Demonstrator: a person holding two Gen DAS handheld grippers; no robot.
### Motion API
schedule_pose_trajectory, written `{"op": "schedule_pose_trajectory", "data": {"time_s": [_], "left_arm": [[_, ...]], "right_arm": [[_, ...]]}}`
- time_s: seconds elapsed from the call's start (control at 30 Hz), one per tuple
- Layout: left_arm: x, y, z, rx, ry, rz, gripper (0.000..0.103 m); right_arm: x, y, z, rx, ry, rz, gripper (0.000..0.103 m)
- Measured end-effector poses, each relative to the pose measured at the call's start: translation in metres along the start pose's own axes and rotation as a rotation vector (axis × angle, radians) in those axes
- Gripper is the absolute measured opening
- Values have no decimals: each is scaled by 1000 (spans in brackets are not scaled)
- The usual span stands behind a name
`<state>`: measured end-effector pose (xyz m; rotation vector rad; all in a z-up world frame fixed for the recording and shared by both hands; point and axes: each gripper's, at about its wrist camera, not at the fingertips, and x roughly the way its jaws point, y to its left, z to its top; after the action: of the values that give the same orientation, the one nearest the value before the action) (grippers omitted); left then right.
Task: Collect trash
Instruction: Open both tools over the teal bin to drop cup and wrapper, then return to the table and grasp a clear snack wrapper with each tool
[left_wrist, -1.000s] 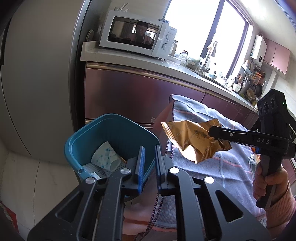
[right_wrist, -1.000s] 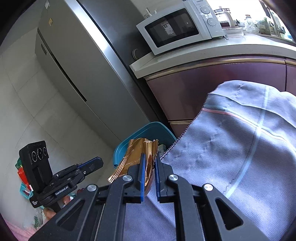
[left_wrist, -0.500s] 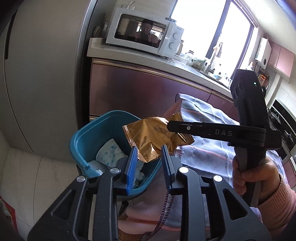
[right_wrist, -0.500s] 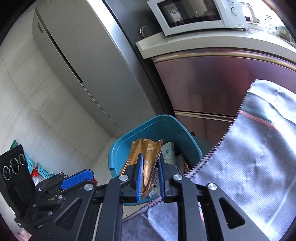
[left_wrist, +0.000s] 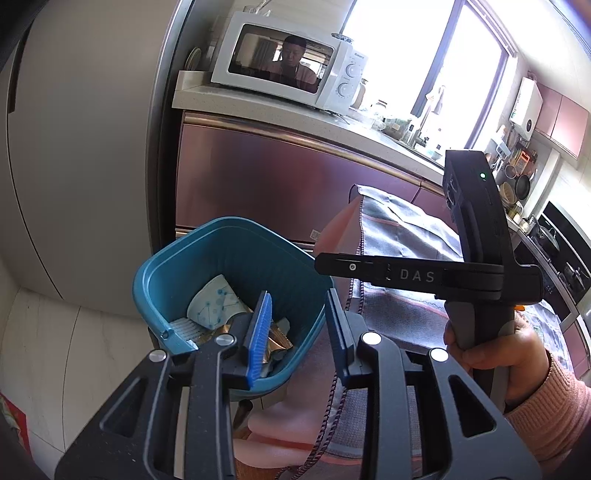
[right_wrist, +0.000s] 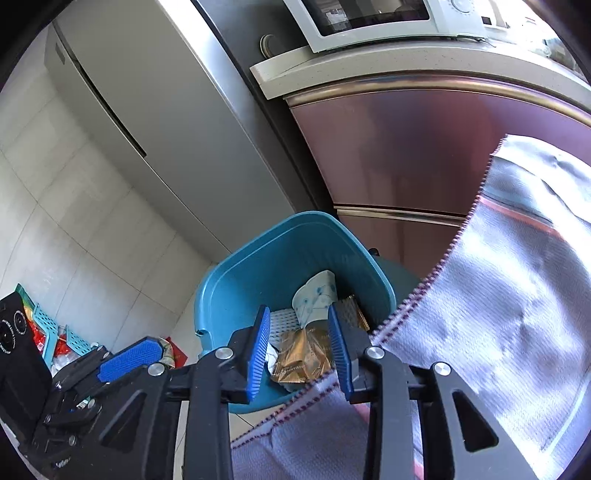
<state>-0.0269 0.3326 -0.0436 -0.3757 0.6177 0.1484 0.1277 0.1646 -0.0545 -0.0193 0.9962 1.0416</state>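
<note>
A white microwave (left_wrist: 291, 75) sits on a pale surface (left_wrist: 258, 114) by a bright window (left_wrist: 424, 62). Below it are shiny dark red cupboard doors (left_wrist: 266, 184). A tall grey fridge (left_wrist: 81, 147) stands just beside them. A grey cloth (right_wrist: 509, 295) with a pink stripe and a purple stitched edge lies close by. The floor (right_wrist: 74, 229) has pale tiles. Small light blue baskets (right_wrist: 48, 328) sit on it.

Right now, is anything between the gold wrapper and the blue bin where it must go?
Nothing visible: the gold wrapper already lies inside the blue bin, below the right gripper, whose jaws are opening with nothing between them.
</note>
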Motion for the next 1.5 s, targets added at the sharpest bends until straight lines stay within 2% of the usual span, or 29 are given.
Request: {"op": "schedule_pose_trajectory", "data": {"time_s": [0.27,0.37,0.47,0.63,0.87,1.0,1.1,1.5], "left_arm": [[-5,-15,0,32,-25,-2,41],[-8,-24,0,48,-36,-5,44],[-11,-34,1,64,-44,-9,51],[-16,-52,-1,103,-57,-24,55],[-18,-83,-5,158,-69,-78,69],[-13,-106,-11,199,-62,-127,81],[-9,-128,-15,237,-50,-163,83],[18,-211,-39,362,17,-294,83]], "right_arm": [[-34,3,-16,-29,-65,5,32],[-48,4,-23,-42,-94,-2,35],[-63,3,-29,-48,-118,-12,35],[-89,-3,-41,-41,-161,-26,38],[-134,-24,-64,-5,-230,-62,44],[-162,-39,-84,27,-271,-101,46],[-182,-51,-100,48,-304,-151,50],[-255,-125,-167,243,-388,-327,50]]}}
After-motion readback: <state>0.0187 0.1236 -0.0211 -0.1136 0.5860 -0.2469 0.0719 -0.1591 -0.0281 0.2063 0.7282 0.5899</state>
